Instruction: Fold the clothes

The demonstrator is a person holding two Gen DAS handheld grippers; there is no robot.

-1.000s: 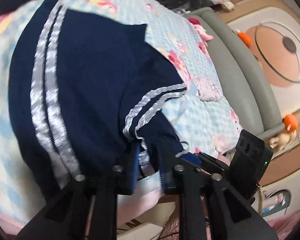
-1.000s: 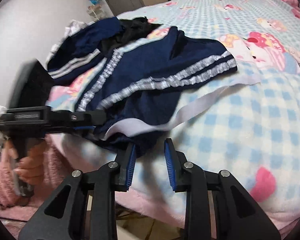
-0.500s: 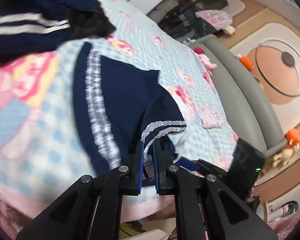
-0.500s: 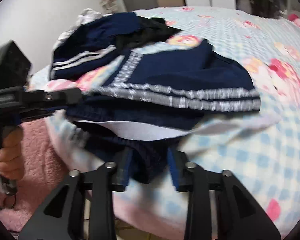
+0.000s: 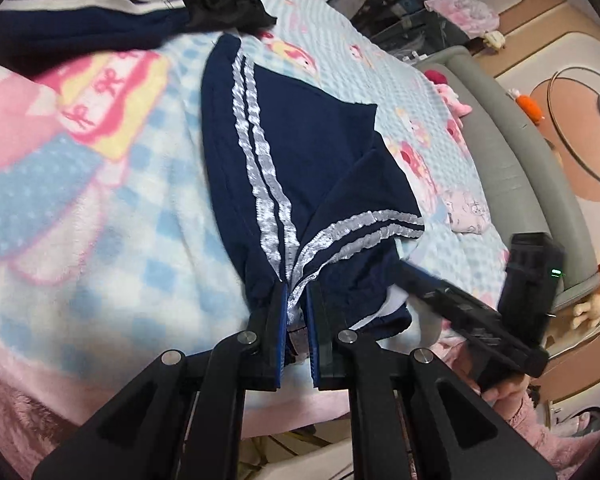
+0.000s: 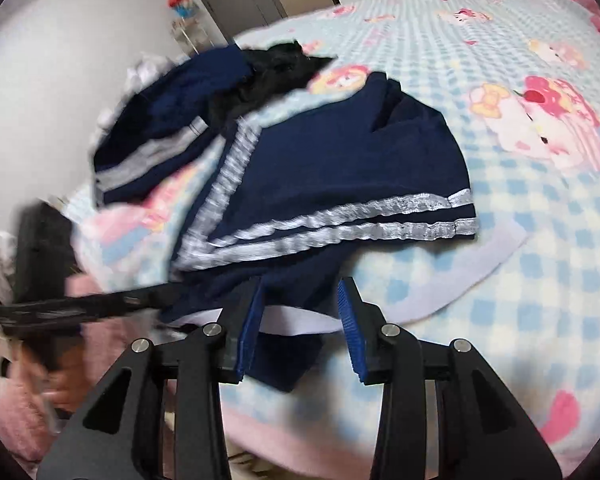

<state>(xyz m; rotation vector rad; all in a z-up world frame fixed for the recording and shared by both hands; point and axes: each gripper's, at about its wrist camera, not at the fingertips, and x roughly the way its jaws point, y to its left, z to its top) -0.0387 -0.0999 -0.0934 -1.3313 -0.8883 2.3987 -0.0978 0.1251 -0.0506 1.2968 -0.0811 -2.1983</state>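
A navy garment with silver ruffled stripes (image 5: pixel 300 128) lies spread on the checked cartoon blanket (image 5: pixel 80 200). My left gripper (image 5: pixel 296 304) is shut on its near corner, where the two striped edges meet at the bed's edge. In the right wrist view the same garment (image 6: pixel 340 152) lies ahead, with a white band (image 6: pixel 460 264) sticking out under its hem. My right gripper (image 6: pixel 302 316) straddles the navy hem and white band. Its blue pads (image 6: pixel 348 320) stand apart and do not squeeze the cloth. The left gripper's fingers (image 6: pixel 168 294) reach in from the left, blurred.
A heap of other clothes sits at the far end of the bed: a navy piece with white stripes (image 5: pixel 80 8) and a black one (image 5: pixel 224 0). A grey padded bed rail (image 5: pixel 520 152) runs along the right. A hand (image 5: pixel 500 392) holds the right tool.
The right jaws have widened and now straddle the hem instead of sitting beside it. The left gripper has kept its grip on the corner, and the garment now lies stretched out flatter.
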